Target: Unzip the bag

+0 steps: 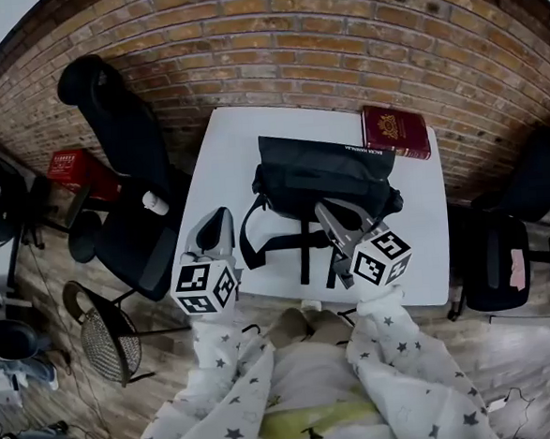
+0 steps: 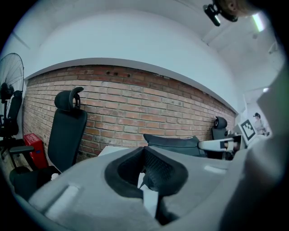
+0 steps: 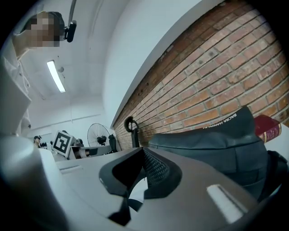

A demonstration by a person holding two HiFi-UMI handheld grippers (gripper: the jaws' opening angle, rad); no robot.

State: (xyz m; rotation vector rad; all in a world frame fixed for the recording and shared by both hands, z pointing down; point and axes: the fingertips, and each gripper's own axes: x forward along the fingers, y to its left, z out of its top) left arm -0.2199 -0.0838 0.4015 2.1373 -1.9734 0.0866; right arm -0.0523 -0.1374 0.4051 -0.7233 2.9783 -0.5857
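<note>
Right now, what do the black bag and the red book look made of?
Bag: probably nylon-type fabric, matte black; it slumps softly and has webbing straps. Book: dark red cover, perhaps leatherette, with gold-looking stamping.

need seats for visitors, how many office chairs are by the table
2. A black high-backed chair stands left of the white table, another black chair right of it. The far-left clutter may hide more.

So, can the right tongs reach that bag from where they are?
Probably yes: the right tongs hover at the front edge of the bag with nothing between them, though they are shut.
</note>
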